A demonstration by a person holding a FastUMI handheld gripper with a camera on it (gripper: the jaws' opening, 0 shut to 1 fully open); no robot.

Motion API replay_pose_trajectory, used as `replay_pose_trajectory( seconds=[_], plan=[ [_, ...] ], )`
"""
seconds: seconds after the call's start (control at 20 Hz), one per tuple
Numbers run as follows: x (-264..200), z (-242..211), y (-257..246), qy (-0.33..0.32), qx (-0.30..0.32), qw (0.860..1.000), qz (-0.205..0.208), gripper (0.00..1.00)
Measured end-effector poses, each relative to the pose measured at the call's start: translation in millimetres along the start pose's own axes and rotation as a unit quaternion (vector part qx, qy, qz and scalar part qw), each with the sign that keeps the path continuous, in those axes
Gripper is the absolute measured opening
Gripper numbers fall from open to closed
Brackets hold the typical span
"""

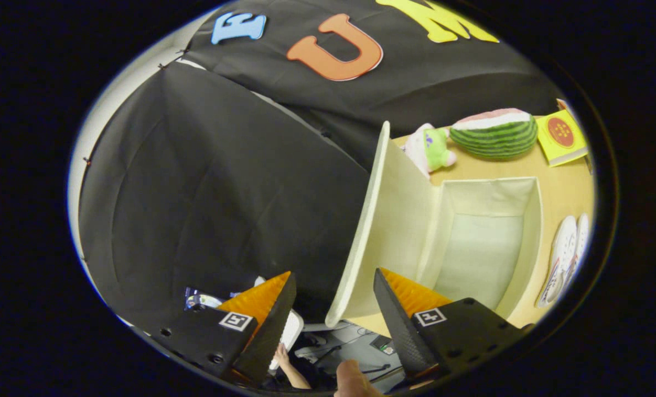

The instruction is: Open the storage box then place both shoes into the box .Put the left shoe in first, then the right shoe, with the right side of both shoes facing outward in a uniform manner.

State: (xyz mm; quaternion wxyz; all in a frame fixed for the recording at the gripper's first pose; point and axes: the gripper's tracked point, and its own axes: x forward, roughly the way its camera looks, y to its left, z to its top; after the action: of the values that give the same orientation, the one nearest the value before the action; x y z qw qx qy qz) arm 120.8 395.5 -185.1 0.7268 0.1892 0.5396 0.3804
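Claw (333,286) gapes wide, holding nothing, its fingers flanking the raised stiff lid (386,220) of the cream fabric storage box (529,242), standing open on the wooden table (565,190); white canvas shoes (565,259) lie beside it near the table's edge.

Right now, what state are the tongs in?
Tongs: open, holding nothing; the raised lid of the storage box stands between the fingers, untouched.
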Motion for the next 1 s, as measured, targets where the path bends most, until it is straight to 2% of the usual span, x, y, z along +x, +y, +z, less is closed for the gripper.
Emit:
replay_pose_trajectory(
  seconds=[0.1, 0.3, 0.65, 0.85, 1.0],
  plan=[
    [0.2, -9.3, -2.9, 0.012, -0.004, 1.0, -0.005, 0.92],
    [-17.5, -4.1, -37.0, -0.003, -0.02, 0.998, -0.051, 0.92],
    [-72.5, -24.2, -160.0, 0.009, -0.003, 0.988, -0.152, 0.93],
    [-112.5, -48.5, -257.0, 0.04, -0.031, 0.967, -0.251, 0.93],
    [-130.2, -72.9, -312.6, 0.067, -0.02, 0.954, -0.291, 0.94]
  ],
)
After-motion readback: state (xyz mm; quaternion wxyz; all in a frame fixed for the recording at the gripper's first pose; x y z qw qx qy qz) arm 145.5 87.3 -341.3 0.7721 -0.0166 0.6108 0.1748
